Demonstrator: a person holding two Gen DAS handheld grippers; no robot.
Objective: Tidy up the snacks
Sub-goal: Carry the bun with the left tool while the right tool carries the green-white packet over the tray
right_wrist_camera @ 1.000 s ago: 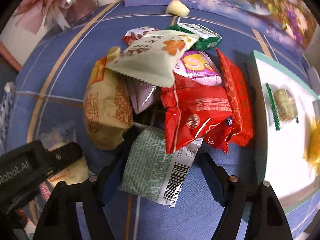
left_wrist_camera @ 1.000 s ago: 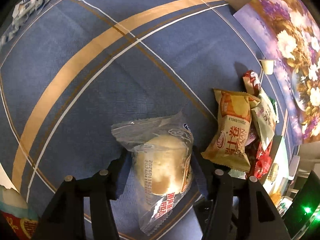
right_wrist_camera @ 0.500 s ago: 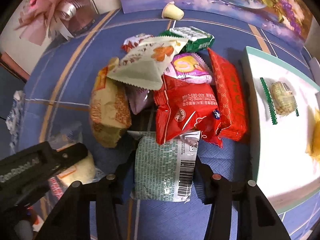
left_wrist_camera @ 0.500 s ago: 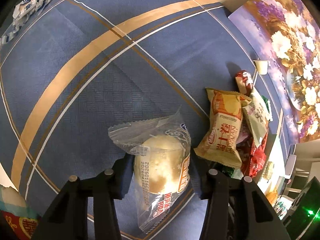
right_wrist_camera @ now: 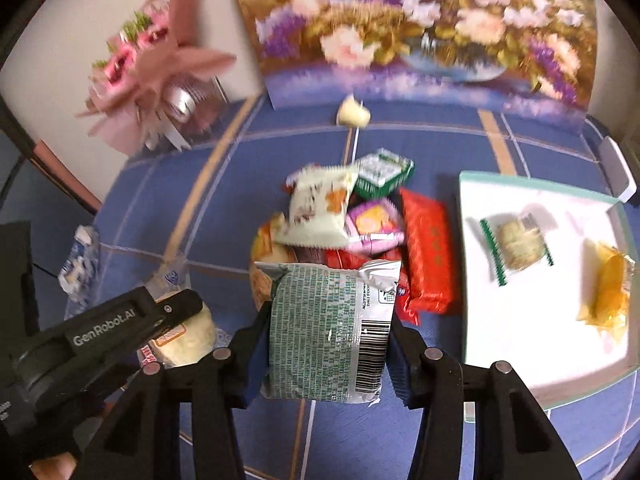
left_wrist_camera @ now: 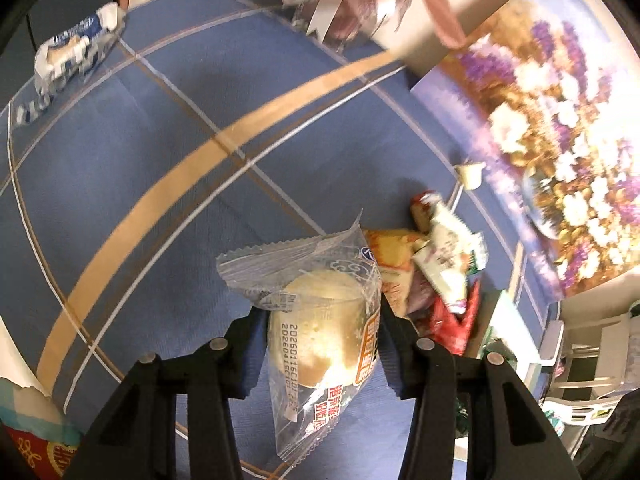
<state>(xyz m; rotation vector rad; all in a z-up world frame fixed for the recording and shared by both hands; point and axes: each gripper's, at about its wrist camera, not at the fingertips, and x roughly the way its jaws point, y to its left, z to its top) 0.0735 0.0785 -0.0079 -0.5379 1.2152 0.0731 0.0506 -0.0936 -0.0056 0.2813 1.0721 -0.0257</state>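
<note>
My left gripper (left_wrist_camera: pixel 320 320) is shut on a clear-wrapped round bun (left_wrist_camera: pixel 320 328), lifted above the blue tablecloth. My right gripper (right_wrist_camera: pixel 328 332) is shut on a green-and-silver snack packet (right_wrist_camera: pixel 332 328) with a barcode, also raised. In the right wrist view the left gripper (right_wrist_camera: pixel 176 316) shows at lower left with the bun (right_wrist_camera: pixel 192 336). Behind the green packet lies the snack pile (right_wrist_camera: pixel 352 216): a pale packet, a pink one, a red one (right_wrist_camera: pixel 428 252) and a green one. The same pile (left_wrist_camera: pixel 440 272) sits right of the bun in the left wrist view.
A white tray (right_wrist_camera: pixel 520 348) with a teal rim stands at the right, holding a green-edged biscuit (right_wrist_camera: pixel 516 244) and a yellow sweet (right_wrist_camera: pixel 608 292). A flower painting (right_wrist_camera: pixel 424 28) and a pink bouquet (right_wrist_camera: pixel 156 64) stand at the back. A blue-white wrapper (left_wrist_camera: pixel 72 48) lies far left.
Both grippers closed on their packets and rose from the cloth, tilting up so the painting and bouquet came into view. The green packet came out from under the red one.
</note>
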